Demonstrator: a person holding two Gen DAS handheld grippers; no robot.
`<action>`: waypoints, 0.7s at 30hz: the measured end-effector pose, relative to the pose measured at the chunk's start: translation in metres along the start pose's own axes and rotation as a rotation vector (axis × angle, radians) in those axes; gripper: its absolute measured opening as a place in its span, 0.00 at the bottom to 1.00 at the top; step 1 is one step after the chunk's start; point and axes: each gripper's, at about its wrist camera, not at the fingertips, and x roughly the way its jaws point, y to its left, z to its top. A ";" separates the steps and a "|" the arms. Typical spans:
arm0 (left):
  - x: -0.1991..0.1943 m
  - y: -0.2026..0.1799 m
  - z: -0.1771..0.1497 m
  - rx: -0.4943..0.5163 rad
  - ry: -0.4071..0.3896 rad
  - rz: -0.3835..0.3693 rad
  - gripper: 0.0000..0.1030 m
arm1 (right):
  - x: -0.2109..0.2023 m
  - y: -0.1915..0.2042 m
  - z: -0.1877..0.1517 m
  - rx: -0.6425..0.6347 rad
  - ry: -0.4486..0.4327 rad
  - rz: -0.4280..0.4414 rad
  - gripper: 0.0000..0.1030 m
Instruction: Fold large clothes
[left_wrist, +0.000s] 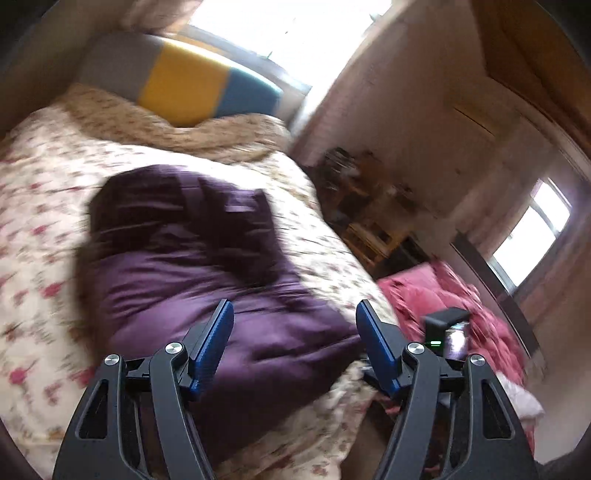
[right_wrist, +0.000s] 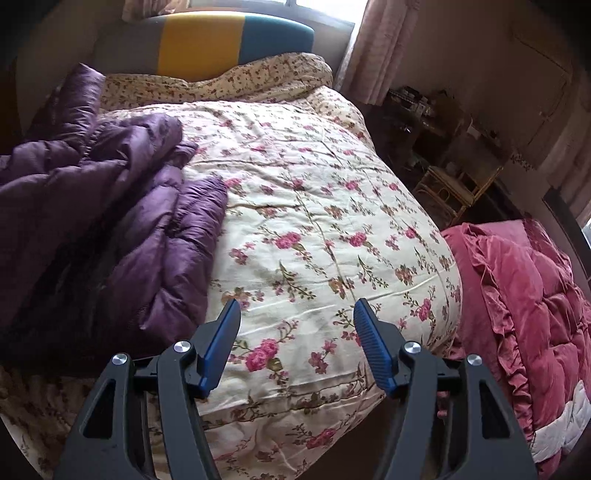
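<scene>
Bright window (right_wrist: 321, 9) behind striped headboard (right_wrist: 207, 40); rattan chair (right_wrist: 448, 190) beside bed.

Bed (right_wrist: 332, 206) under my fingers, covered by cream floral quilt. Purple puffer jacket (right_wrist: 110, 221) bunched on its left part. Second floral quilt (right_wrist: 258, 74) heaped against striped headboard (right_wrist: 221, 40).

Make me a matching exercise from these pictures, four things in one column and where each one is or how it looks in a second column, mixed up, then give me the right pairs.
Things:
1. purple puffer jacket
2. floral quilt
3. pink quilt
4. headboard

Descriptions:
A. grey, yellow and teal panels, under the window
B. bunched on the left part of the bed
C. ruffled, lying beside the bed on the right
D. cream with pink flowers, covering the bed

Pairs: 1-B, 2-D, 3-C, 4-A
</scene>
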 end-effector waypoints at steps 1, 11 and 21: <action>-0.007 0.010 -0.004 -0.018 -0.006 0.030 0.66 | -0.002 0.002 0.000 -0.003 -0.004 0.005 0.62; -0.004 0.079 -0.044 -0.125 0.069 0.239 0.49 | -0.036 0.036 0.010 -0.061 -0.061 0.080 0.63; 0.010 0.074 -0.051 -0.096 0.081 0.208 0.45 | -0.065 0.052 0.017 -0.066 -0.100 0.134 0.63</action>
